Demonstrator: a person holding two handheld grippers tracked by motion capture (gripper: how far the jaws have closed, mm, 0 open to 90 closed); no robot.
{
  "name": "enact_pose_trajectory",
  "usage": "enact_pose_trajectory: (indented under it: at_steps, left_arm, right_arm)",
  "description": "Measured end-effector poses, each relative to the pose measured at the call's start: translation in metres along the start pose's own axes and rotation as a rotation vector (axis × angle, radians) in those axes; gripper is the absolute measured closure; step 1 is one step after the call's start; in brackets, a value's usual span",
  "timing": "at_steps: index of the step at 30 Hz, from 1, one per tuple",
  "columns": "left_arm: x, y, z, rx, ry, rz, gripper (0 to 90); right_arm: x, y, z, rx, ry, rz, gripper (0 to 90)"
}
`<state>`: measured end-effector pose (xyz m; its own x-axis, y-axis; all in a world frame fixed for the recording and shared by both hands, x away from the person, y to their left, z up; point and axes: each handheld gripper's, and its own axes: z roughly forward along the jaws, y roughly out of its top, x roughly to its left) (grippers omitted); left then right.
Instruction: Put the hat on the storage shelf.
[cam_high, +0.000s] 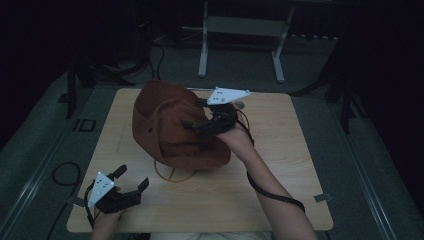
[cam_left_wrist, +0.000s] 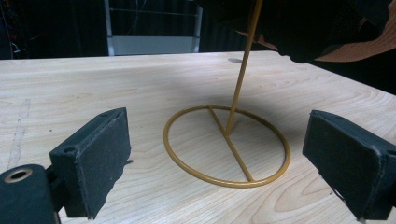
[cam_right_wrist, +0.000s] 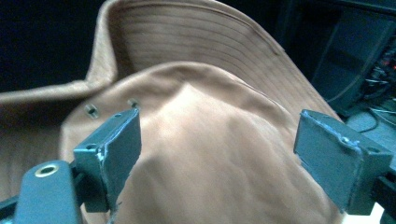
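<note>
A brown brimmed hat (cam_high: 165, 125) sits tilted on a thin gold wire stand (cam_high: 172, 175) in the middle of the wooden table (cam_high: 280, 165). My right gripper (cam_high: 192, 112) is up against the hat's right side, open, its jaws spread on either side of the crown (cam_right_wrist: 205, 140). In the right gripper view the gripper (cam_right_wrist: 217, 154) has soft brown fabric between its pads. My left gripper (cam_high: 132, 177) rests low at the table's near left, open and holding nothing. Its view faces the stand's ring base (cam_left_wrist: 224, 183) and upright rod (cam_left_wrist: 240, 79), with the gripper (cam_left_wrist: 219, 158) a short way off from them.
A metal frame with two legs (cam_high: 202, 50) stands on the floor beyond the table's far edge. A black cable (cam_high: 272, 192) trails from the right gripper along the forearm. The room around the table is dark.
</note>
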<state>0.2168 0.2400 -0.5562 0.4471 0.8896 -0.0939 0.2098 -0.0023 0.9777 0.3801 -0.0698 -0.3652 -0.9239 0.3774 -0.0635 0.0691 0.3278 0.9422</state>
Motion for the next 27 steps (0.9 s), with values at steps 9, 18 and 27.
enact_pose_trajectory:
  at_steps: [9, 18, 27]
  left_arm:
    - [-0.002, -0.004, 0.006, 0.012, 0.003, 0.031, 8.4]
    - [-0.001, -0.006, 0.009, 0.026, 0.023, 0.05, 8.4]
    - [0.001, -0.008, 0.011, 0.031, 0.036, 0.046, 8.4]
  right_arm:
    - [-0.018, -0.032, -0.027, 0.053, -0.063, 0.031, 15.0]
    - [-0.031, -0.064, -0.05, 0.06, -0.134, 0.079, 14.4]
    - [-0.039, -0.1, -0.072, 0.096, -0.201, 0.111, 14.2]
